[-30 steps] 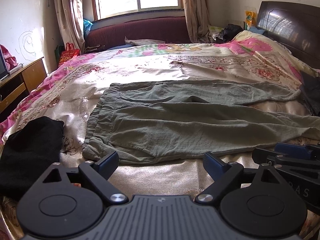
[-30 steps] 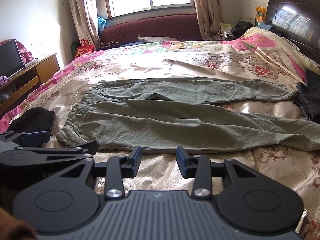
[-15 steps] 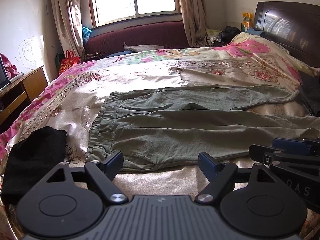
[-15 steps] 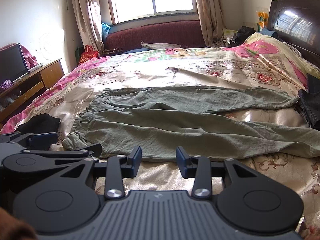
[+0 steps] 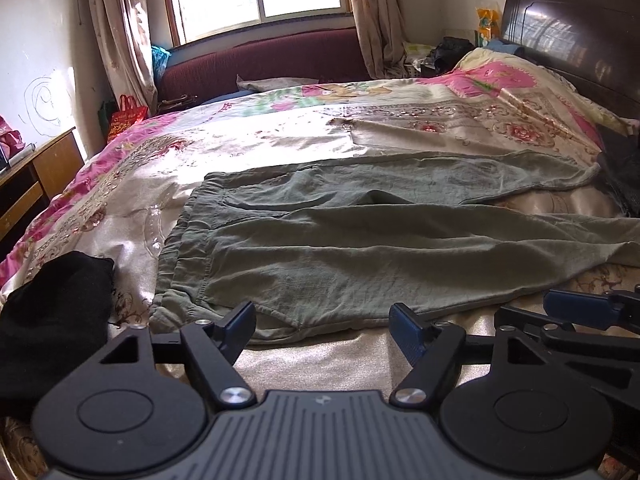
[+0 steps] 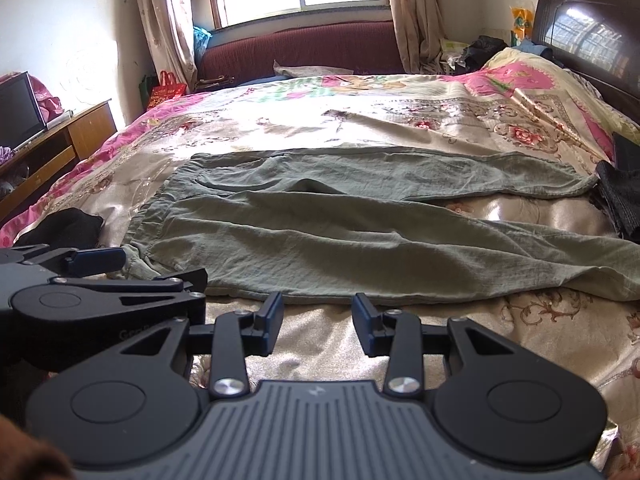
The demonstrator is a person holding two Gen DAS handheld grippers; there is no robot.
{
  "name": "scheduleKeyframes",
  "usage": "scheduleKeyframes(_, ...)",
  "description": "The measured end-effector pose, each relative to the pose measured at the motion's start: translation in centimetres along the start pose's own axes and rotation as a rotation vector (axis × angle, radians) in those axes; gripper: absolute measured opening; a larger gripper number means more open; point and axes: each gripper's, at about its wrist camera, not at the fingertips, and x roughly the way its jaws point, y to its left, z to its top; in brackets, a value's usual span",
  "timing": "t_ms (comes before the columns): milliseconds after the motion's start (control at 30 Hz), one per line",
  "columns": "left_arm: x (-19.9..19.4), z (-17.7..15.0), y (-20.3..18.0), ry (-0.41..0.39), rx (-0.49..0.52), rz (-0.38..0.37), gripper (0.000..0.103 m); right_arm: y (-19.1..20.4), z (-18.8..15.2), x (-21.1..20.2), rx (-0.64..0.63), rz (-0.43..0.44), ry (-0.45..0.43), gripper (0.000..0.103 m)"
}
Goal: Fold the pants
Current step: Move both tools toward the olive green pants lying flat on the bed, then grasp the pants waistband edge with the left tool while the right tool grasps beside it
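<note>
I see both tools, left tool (image 5: 322,322) just narrowing and right tool (image 6: 318,320), gaping empty before the olive pants (image 5: 360,248) flat on the bed (image 5: 280,140).

Left claw (image 5: 322,322) jaws just closing, still apart, empty; right claw (image 6: 318,322) parted, empty.

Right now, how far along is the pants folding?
Barely begun. The green pants lie spread flat on the bed, legs apart and unfolded. The left gripper, jaws just narrowing, and the right gripper are open and empty at the near edge. Every fold remains.
</note>
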Motion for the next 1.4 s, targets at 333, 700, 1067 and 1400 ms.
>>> scheduleKeyframes(333,1.0,1.2,-0.2,-0.022,0.014,0.0,0.087,-0.4,1.3,0.8,-0.008,0.013,-0.012,0.039)
scheduleKeyframes(700,1.8,1.2,0.7,-0.028,0.017,0.023,0.087,0.5,2.5,1.7,-0.047,0.027,-0.019,0.039)
scheduleKeyframes(1067,4.4,2.6,2.2,-0.024,0.033,0.004,0.087,0.9,4.4,5.2,-0.087,0.062,0.007,0.039)
scheduleKeyframes(1400,12.2,7.2,5.7,-0.015,0.002,-0.038,0.087,0.6,10.7,14.1,-0.187,0.088,0.031,0.039)
